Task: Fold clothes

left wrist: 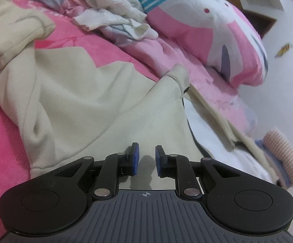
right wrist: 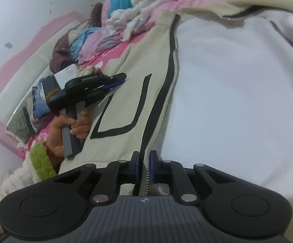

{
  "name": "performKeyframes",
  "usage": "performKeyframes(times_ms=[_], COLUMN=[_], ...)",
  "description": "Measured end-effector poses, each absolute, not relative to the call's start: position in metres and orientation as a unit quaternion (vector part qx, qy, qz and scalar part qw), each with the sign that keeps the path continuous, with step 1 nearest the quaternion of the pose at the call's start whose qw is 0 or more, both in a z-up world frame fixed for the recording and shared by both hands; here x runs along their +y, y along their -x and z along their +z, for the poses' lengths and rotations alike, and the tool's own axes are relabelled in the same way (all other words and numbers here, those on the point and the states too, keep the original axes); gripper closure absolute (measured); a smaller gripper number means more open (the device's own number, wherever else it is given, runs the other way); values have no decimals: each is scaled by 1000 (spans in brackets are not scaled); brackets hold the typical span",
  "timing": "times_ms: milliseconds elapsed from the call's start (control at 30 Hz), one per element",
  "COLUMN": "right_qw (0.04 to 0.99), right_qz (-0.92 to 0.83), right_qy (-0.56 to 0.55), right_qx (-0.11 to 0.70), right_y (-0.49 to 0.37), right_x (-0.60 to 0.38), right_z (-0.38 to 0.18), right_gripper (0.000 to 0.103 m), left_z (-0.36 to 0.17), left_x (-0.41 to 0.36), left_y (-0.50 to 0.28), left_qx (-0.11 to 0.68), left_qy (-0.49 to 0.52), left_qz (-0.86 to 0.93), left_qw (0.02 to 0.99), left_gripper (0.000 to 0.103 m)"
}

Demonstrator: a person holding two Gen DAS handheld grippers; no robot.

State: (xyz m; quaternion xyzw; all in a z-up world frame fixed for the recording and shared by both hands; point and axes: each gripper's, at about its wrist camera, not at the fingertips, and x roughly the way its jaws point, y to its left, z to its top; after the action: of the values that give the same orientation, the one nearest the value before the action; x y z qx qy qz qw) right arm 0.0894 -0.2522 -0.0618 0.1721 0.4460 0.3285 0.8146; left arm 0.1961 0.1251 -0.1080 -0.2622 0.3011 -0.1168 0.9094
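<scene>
A beige zip-up jacket [left wrist: 75, 93] lies spread on the pink bedsheet [left wrist: 2, 141], one sleeve bunched at the upper left. My left gripper [left wrist: 146, 158] hovers open just above the jacket's fabric, with nothing between its blue pads. In the right wrist view the jacket [right wrist: 126, 60] lies open, showing its white lining [right wrist: 237, 91] and black trim. My right gripper [right wrist: 145, 162] is shut on the jacket's zipper edge [right wrist: 162, 111] near the hem. The left gripper [right wrist: 122, 80], held by a hand [right wrist: 77, 125], rests low over the jacket's left panel.
A heap of white clothes [left wrist: 110, 10] lies at the far side of the bed, beside a pink, white and teal plush pillow [left wrist: 207, 30]. A stack of folded clothes [right wrist: 41, 101] sits by the pink headboard [right wrist: 25, 46]. A striped cloth [left wrist: 284, 158] lies at the right.
</scene>
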Motion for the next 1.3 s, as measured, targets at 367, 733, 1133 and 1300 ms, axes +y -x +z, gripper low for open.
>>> performKeyframes(times_ms=[367, 733, 1133, 1300], right_qw=[827, 844, 885, 880], right_qz=[329, 289, 325, 325], right_qy=[-174, -126, 91, 48], right_qx=[422, 434, 322, 342], right_y=[-72, -68, -119, -151], right_x=[-266, -269, -163, -166], right_z=[-63, -40, -20, -71], right_gripper=[93, 81, 81, 81], left_z=[-99, -107, -111, -113], left_x=[96, 99, 101, 108], left_y=[-202, -200, -199, -199], left_qx=[313, 302, 297, 293], left_qy=[178, 195, 204, 229], left_qz=[-132, -143, -153, -160], left_qw=[924, 922, 920, 914], left_gripper=[83, 83, 81, 81])
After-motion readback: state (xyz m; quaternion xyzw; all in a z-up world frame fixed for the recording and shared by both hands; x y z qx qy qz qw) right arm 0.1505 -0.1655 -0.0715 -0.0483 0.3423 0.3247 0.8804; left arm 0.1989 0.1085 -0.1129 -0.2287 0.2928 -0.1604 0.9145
